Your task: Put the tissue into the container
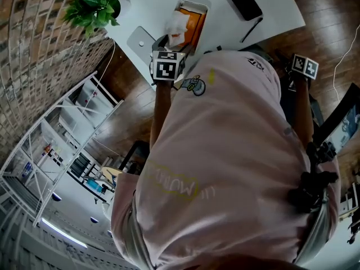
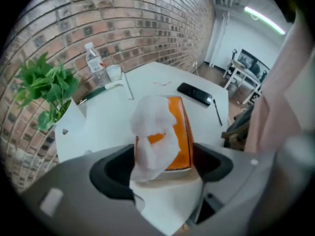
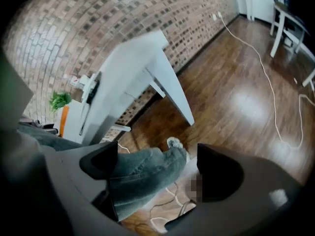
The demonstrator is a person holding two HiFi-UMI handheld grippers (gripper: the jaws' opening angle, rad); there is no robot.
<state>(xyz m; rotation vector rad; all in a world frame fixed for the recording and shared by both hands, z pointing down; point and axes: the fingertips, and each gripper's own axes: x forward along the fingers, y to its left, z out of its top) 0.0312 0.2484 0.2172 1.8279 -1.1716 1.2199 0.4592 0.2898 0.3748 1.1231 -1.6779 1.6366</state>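
- Tissue (image 2: pixel 153 132) first: white, crumpled and puffy, and it stands up over the near end of the orange container (image 2: pixel 181 132), its lower tail dropping toward the desk (image 2: pixel 108 122) edge.
- Handling, as I read it: almost weightless, soft and floppy, with no stiffness to push against. It will likely crush rather than slip and could tear if snagged.
- Best hold, by my judgement, is the bunched middle or the lower tail, where the layers gather. A loose outer corner would likely peel away.
- Left claw (image 2: pixel 165 168) sits right behind it with the dark pads wide apart and the tissue standing in the gap. The tissue's left edge runs close along the left pad, but I can't tell whether they touch.
- Container is shallow and orange inside with a pale rim, and it sits near the desk's corner. The tissue hides its near-left part, so how much tissue is already inside is not readable.
- Right claw (image 3: pixel 162 166) hangs low beside the desk, well apart from the work. It is spread wide and empty, with only a jeans leg (image 3: pixel 142 173) and wood floor (image 3: pixel 236 92) showing beyond it.
- Head view gives little, because the person's pink shirt (image 1: pixel 225 151) fills most of it and cuts off the desk's near side.
- Farther out are a phone (image 2: pixel 195 93), a pen (image 2: pixel 217 112), a water bottle (image 2: pixel 96 65) and a plant (image 2: pixel 47 90) by the brick wall (image 2: pixel 123 23).
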